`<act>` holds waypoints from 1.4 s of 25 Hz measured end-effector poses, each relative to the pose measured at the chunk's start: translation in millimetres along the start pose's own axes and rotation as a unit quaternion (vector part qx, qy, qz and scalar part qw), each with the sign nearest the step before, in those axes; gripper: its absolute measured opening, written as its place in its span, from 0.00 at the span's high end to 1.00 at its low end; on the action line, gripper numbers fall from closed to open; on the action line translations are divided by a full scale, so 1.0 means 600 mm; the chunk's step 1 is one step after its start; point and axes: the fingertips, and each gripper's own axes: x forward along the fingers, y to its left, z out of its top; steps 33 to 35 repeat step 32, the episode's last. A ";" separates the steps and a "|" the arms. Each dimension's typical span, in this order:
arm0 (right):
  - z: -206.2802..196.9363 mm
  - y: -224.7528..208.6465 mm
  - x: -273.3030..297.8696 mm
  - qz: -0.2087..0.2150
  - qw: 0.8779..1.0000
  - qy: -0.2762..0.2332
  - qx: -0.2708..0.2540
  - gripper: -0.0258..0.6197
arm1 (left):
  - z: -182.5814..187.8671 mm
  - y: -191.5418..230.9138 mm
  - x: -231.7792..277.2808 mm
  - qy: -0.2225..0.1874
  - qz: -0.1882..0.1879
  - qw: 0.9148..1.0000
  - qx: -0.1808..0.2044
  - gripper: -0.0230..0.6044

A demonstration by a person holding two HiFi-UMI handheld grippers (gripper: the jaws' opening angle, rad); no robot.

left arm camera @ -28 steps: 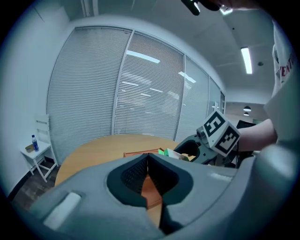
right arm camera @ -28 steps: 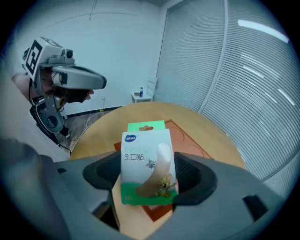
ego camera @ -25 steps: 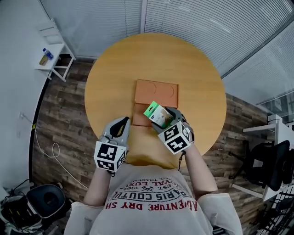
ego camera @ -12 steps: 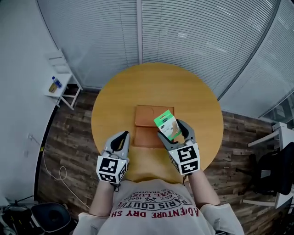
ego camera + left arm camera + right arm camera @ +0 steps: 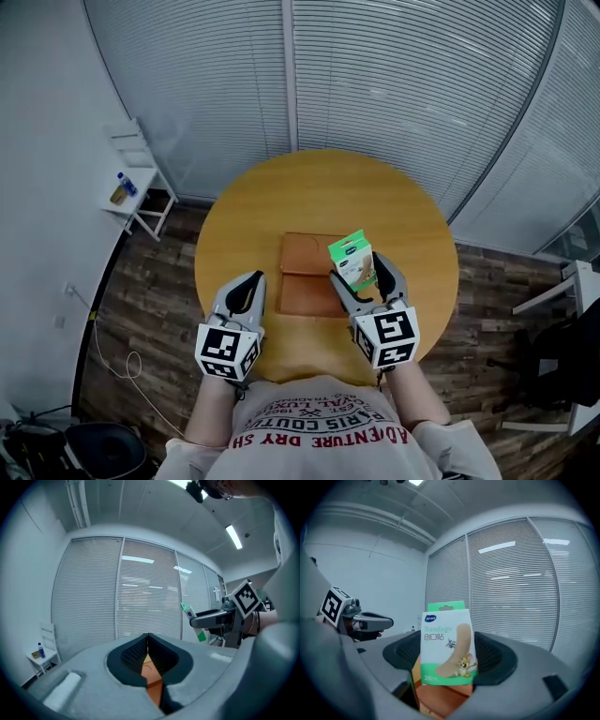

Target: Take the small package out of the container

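Note:
A small white and green bandage package (image 5: 354, 261) (image 5: 447, 644) is held upright in my right gripper (image 5: 362, 277), which is shut on it above the right side of the brown container (image 5: 309, 287). That flat container lies open on the round wooden table (image 5: 394, 211). My left gripper (image 5: 246, 292) hovers left of the container with its jaws shut and nothing between them. In the left gripper view the right gripper with the package (image 5: 194, 620) shows at the right, and a strip of the container (image 5: 152, 681) shows below the closed jaws.
A white side table (image 5: 136, 197) with a small bottle (image 5: 119, 190) stands at the left on the wood floor. Window blinds run behind the table. A dark chair (image 5: 562, 356) and a white desk edge are at the right.
My right gripper has lifted the package up and rightward, away from the container. The head view has tilted up, so the table sits lower in frame. The left gripper has stayed in place.

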 end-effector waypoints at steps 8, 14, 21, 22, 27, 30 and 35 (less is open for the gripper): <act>-0.015 -0.003 0.007 0.003 1.000 0.011 -0.012 0.41 | 0.001 0.012 0.001 0.000 0.014 1.000 -0.001 0.95; -0.014 -0.002 0.007 0.004 1.000 0.013 -0.007 0.41 | 0.003 0.007 0.007 0.003 0.009 1.000 -0.004 0.95; -0.033 -0.008 0.012 -0.003 1.000 0.026 0.009 0.41 | -0.001 0.013 0.005 0.005 0.012 1.000 -0.010 0.95; -0.036 -0.008 0.012 -0.003 1.000 0.027 0.010 0.41 | -0.003 0.011 0.005 0.006 0.012 1.000 -0.009 0.95; -0.041 -0.012 0.018 -0.003 0.999 0.034 0.010 0.41 | -0.005 0.007 0.014 0.011 0.009 1.000 -0.011 0.95; -0.043 -0.013 0.021 -0.004 0.999 0.037 0.014 0.41 | -0.005 0.008 0.017 0.011 0.007 1.000 -0.011 0.95; -0.045 -0.013 0.022 -0.004 0.999 0.038 0.018 0.41 | -0.005 0.009 0.018 0.011 0.006 1.000 -0.010 0.95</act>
